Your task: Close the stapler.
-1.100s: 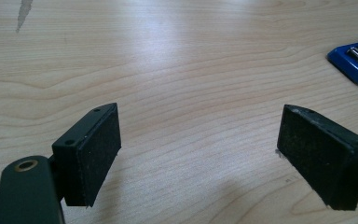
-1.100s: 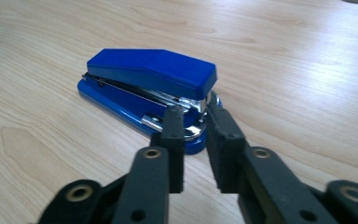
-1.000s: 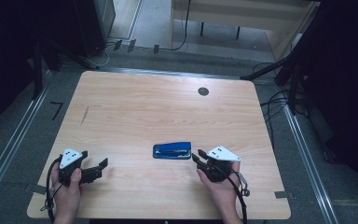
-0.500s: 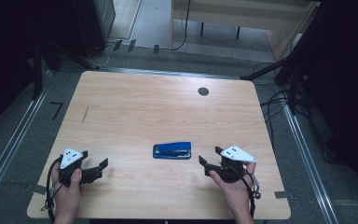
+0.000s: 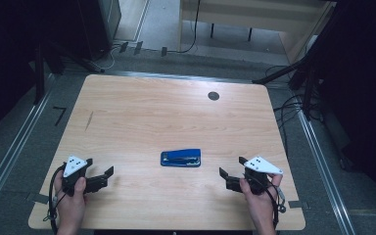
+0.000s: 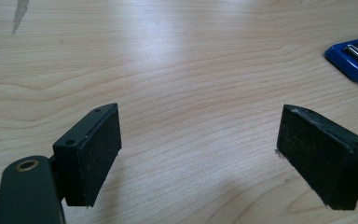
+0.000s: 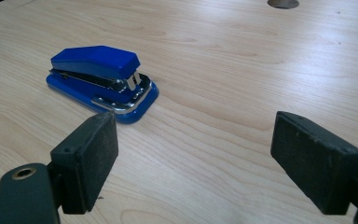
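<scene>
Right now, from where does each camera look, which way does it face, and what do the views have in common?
High view: above the person's side, facing forward and down on the table; both hands show, with the left gripper and right gripper.
Left gripper view: rides on the left gripper, low over the wood; two open jaws, stapler at the right edge.
Right gripper view: rides on the right gripper; its jaws, just opened, stand apart before the stapler.
Shared: the blue stapler and the tabletop.
</scene>
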The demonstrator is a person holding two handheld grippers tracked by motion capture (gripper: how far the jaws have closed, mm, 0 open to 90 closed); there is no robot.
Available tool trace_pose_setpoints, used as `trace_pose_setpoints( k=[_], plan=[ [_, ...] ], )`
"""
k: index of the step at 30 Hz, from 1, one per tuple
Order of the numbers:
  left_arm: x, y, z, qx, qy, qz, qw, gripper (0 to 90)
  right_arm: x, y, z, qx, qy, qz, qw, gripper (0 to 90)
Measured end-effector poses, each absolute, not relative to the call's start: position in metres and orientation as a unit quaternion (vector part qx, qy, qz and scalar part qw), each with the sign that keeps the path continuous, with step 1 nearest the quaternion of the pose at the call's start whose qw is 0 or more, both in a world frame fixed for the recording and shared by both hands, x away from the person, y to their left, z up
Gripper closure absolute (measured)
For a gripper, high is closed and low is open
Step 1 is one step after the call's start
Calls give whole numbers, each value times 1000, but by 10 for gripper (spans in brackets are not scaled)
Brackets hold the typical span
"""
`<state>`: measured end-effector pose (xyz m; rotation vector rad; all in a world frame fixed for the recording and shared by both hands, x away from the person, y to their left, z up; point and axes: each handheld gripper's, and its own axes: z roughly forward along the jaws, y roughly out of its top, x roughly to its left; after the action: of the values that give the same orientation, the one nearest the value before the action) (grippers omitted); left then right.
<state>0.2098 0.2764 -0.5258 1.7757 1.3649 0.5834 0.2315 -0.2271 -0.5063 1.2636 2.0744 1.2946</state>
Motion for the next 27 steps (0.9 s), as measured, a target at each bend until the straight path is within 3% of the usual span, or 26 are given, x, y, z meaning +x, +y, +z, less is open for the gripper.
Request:
trace_pose_setpoints(
  k=[22, 27],
  plan=[
    [208, 275, -525, 705, 535, 237, 400, 144, 218, -289, -518, 469, 732, 457, 188, 0],
    [209, 275, -526, 706, 535, 235, 399, 143, 214, -305, -524, 478, 727, 455, 191, 0]
  ],
)
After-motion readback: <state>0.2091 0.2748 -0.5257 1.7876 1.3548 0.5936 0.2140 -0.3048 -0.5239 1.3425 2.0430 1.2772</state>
